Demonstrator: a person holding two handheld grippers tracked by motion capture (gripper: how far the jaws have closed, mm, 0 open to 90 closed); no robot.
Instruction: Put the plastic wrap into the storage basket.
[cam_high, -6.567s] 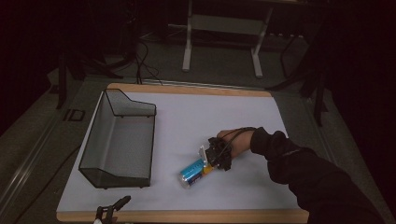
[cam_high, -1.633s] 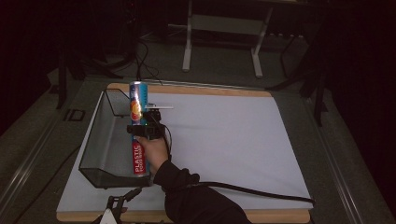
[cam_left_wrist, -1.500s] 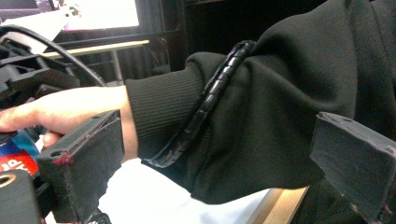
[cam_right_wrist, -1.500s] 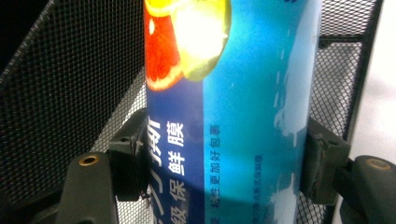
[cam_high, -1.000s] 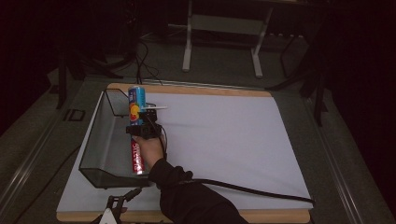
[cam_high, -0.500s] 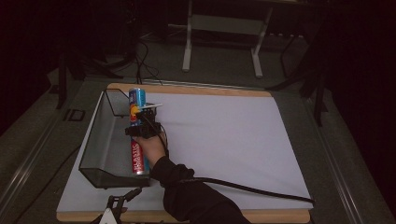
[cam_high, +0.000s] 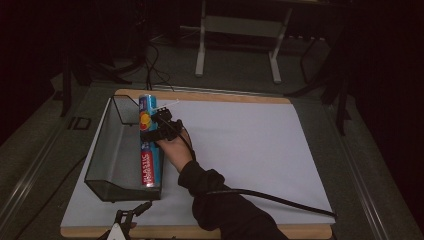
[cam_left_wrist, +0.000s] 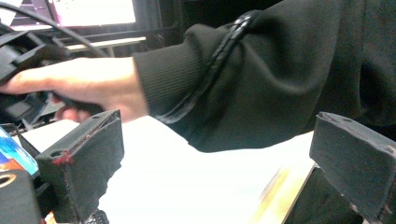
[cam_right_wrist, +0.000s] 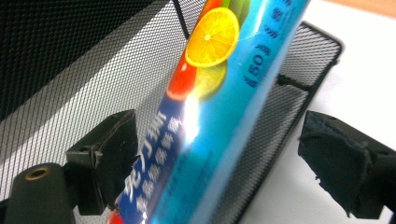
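High view: black wire-mesh tray (cam_high: 112, 160), long w/ sloped open front, sits on the white mat (cam_high: 240, 145) at its left side. A long blue box of plastic wrap (cam_high: 148, 145), glossy w/ red label end and fruit print, lies along the tray's right wall, far end poking past the tray's back corner. Right gripper (cam_high: 159, 125) sits over the box just right of the tray; black cable (cam_high: 270, 199) trails off behind the sleeve. Left gripper (cam_high: 125, 222) rests at the mat's near edge, below the tray. Vs 0.5 s ago, the box has dropped lower and flatter against the tray.

Left gripper view: jaws wide apart, nothing between; hand (cam_left_wrist: 70, 84) and ribbed black sleeve (cam_left_wrist: 261, 70) beyond.

Right gripper view: jaws spread wide either side of the box (cam_right_wrist: 210, 112), not touching it; fine mesh (cam_right_wrist: 93, 70) behind.
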